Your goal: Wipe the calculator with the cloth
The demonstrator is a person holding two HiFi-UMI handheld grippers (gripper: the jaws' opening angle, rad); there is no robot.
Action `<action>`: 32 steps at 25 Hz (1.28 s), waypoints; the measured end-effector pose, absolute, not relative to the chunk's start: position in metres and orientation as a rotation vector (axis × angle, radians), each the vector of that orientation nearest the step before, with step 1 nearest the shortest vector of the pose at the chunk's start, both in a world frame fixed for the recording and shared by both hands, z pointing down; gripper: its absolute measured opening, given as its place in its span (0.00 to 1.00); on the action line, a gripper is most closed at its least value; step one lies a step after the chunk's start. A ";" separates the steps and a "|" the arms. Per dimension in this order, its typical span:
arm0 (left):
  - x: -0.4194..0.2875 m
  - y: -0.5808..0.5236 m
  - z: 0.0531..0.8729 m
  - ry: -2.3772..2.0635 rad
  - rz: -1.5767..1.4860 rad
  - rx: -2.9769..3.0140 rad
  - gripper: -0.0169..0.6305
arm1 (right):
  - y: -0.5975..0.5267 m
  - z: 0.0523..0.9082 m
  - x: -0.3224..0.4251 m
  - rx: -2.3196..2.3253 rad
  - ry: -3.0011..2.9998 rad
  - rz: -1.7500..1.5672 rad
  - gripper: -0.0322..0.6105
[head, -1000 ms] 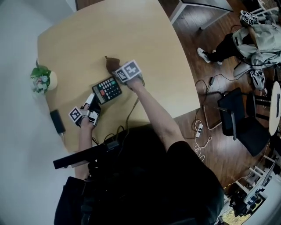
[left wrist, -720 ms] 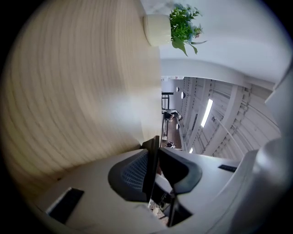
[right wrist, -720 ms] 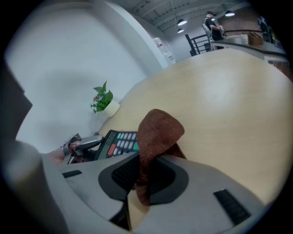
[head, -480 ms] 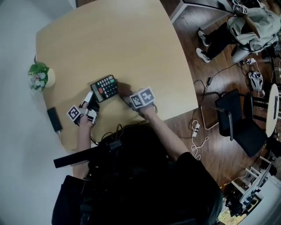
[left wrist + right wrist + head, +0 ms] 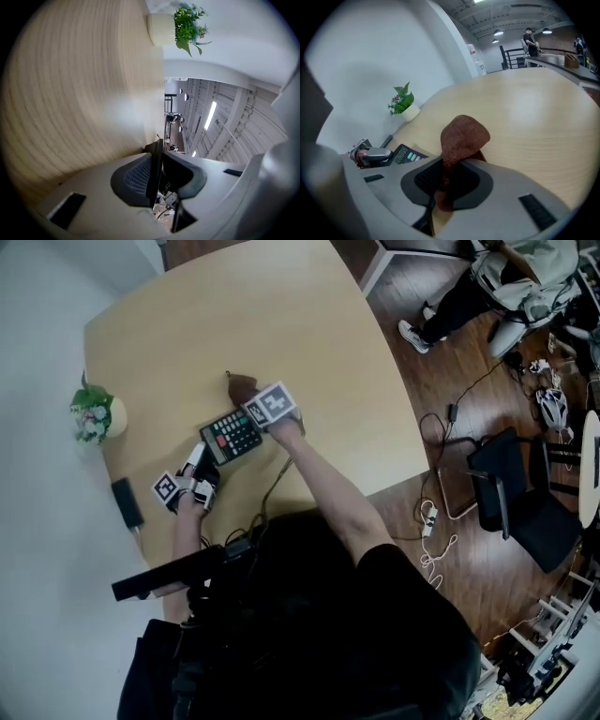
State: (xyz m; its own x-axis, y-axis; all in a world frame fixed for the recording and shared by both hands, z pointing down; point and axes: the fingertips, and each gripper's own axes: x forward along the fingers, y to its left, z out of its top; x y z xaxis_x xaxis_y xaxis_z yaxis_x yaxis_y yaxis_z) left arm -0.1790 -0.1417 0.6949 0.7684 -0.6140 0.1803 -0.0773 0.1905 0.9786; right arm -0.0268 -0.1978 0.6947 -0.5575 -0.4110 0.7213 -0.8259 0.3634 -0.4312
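Observation:
A black calculator (image 5: 230, 435) with coloured keys lies on the pale wooden table (image 5: 281, 315). My left gripper (image 5: 201, 466) is shut on the calculator's near left corner. In the left gripper view its pads (image 5: 136, 176) pinch the thin dark edge of the calculator (image 5: 156, 154). My right gripper (image 5: 251, 397) is shut on a brown cloth (image 5: 241, 386), at the calculator's far right corner. In the right gripper view the cloth (image 5: 461, 133) bulges up out of the jaws. Beyond it to the left are the calculator's display (image 5: 404, 155) and the left gripper's fingers (image 5: 375, 154).
A small potted plant (image 5: 94, 415) stands at the table's left edge, with a flat black device (image 5: 125, 502) nearer me. A cable (image 5: 275, 486) runs off the near edge. Beyond the table's right edge are a black chair (image 5: 511, 493) and a seated person (image 5: 511, 277).
The right gripper with the cloth swept from the calculator's far right corner to its near right side, then back to the far corner. The left gripper kept its hold.

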 end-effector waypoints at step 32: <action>-0.188 -0.132 0.616 -0.538 0.992 3.243 0.19 | 0.030 0.637 0.047 1.434 -1.985 1.478 0.13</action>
State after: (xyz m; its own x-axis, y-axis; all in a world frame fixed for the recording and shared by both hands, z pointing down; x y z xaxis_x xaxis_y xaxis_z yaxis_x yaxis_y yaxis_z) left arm -0.1883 -0.1320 0.6156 0.7888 -0.3726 0.4889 -0.2063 -0.9097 -0.3605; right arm 0.0466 0.0303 0.6375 -0.4680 -0.5389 0.7004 -0.8254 -0.0166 -0.5643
